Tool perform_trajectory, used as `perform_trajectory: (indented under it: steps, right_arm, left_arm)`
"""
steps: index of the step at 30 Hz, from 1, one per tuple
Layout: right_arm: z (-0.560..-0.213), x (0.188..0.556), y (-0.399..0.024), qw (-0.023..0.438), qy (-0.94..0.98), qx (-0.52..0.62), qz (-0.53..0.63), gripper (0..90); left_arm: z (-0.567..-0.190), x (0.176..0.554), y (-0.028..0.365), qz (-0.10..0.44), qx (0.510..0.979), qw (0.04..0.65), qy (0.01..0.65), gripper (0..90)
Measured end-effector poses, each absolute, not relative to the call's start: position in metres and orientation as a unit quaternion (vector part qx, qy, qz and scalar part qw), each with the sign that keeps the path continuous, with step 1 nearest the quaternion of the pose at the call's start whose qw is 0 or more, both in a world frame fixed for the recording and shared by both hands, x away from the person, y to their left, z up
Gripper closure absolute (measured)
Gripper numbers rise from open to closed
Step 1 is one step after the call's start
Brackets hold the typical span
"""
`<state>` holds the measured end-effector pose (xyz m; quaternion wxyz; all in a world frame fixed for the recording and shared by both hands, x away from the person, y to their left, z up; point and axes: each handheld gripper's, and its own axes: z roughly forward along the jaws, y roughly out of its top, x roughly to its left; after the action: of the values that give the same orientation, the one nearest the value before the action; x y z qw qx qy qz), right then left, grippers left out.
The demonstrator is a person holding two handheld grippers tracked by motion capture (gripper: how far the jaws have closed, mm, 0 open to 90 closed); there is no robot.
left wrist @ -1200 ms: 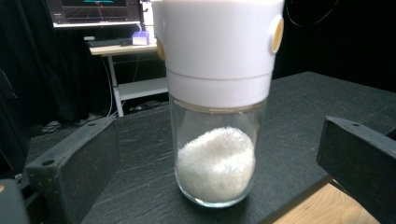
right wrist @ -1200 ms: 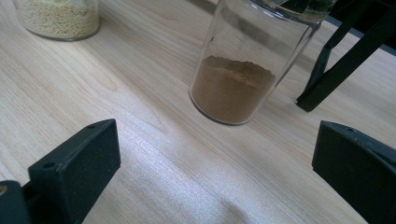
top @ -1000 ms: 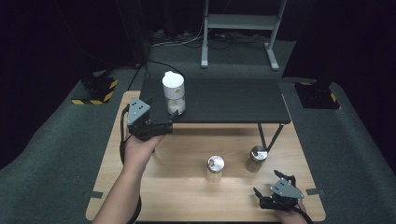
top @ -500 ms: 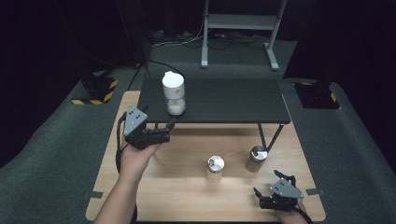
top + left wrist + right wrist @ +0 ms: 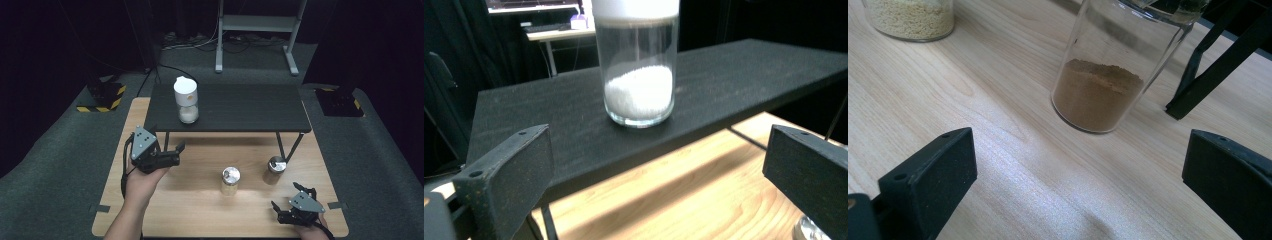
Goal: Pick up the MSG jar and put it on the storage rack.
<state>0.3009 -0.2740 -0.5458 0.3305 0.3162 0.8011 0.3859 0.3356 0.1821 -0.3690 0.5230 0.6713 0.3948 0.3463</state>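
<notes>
Dark room all round: black drapes, grey carpet, a metal stand's legs at the back, yellow-and-black striped blocks on the floor at left. Centre stage, a pale wooden table (image 5: 200,210), and straddling its far half a low black shelf on thin black legs (image 5: 250,107).

Near the shelf's left front corner, upright: a clear glass jar with a white lid, about a third full of white grains (image 5: 186,100). Down on the table, near the shelf's right front leg, a clear glass jar of brown powder with a metal lid (image 5: 273,170); just left of it, toward the table's middle, a similar jar of pale yellow grains (image 5: 230,181).

Left gripper (image 5: 176,152) held just off the shelf's left front edge, jaws spread wide and empty, aimed at the white jar, which sits square between them in the left gripper view (image 5: 639,75) yet well apart. Right gripper (image 5: 279,210) resting by the table's right front corner, jaws likewise parted, gripping nothing, facing the brown jar (image 5: 1108,75).

Step in hand, by the look of it: lining up on the white-lidded jar. Next move likely calls for a level advance over the shelf edge, jaws kept wide until either side of the glass, then a close below the lid — gently, since tall, smooth glass tips or slips easily.
</notes>
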Motion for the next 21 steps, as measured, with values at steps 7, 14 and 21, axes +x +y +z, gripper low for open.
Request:
perform_trajectory:
  steps: [7, 14, 21]
  right_arm:
    - [-0.546, 0.301, -0.274, 0.331, 0.802, 0.315, 0.384, 0.1]
    - [-0.546, 0.301, -0.273, 0.332, 0.802, 0.315, 0.383, 0.1]
    - [-0.546, 0.3, -0.273, 0.334, 0.802, 0.314, 0.383, 0.1]
  left_arm:
    - [-0.386, 0.327, 0.184, 0.336, 0.677, 0.517, 0.4, 0.3]
    - [-0.407, 0.318, 0.187, 0.328, 0.68, 0.514, 0.408, 0.3]
    - [-0.434, 0.308, 0.191, 0.311, 0.688, 0.503, 0.42, 0.3]
